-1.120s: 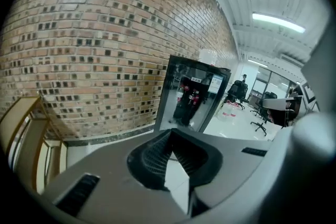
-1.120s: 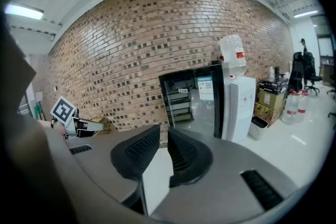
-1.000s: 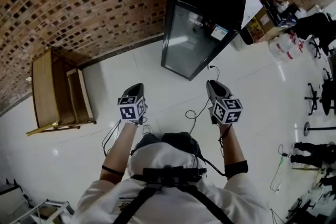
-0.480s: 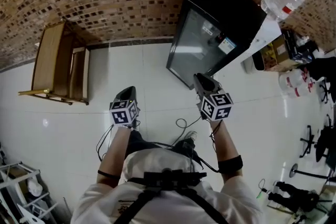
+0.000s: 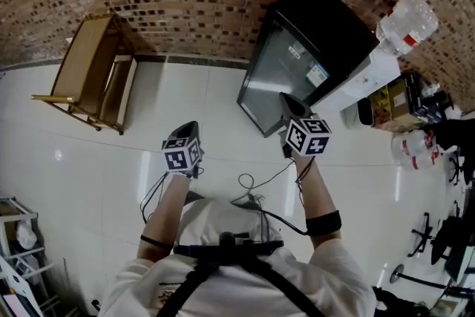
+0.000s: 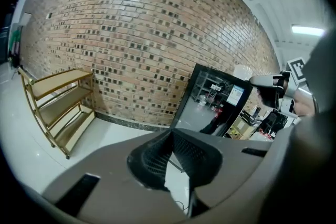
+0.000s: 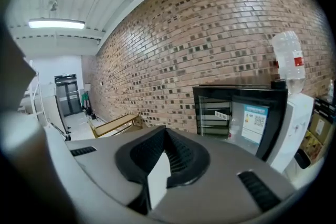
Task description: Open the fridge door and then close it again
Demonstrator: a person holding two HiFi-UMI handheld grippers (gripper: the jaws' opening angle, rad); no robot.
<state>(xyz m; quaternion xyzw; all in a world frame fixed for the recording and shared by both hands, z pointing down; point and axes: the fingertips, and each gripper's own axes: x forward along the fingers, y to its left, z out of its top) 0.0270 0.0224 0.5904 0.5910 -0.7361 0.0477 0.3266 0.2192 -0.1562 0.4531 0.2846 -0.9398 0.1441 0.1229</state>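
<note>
We are closing in on the glass-door fridge, now standing just ahead of our right claw with its door not yet opened. That claw has just been closing on nothing and is now together. Our left claw is trailing alongside, pressed together and empty.

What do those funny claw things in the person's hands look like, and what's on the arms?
The left gripper and right gripper are grey, narrowing toward jaws lined with black ribbed pads. Each carries a white cube with black square markers. Thin black cables trail from them. The person wears a white short-sleeved shirt and a black band on each arm.
</note>
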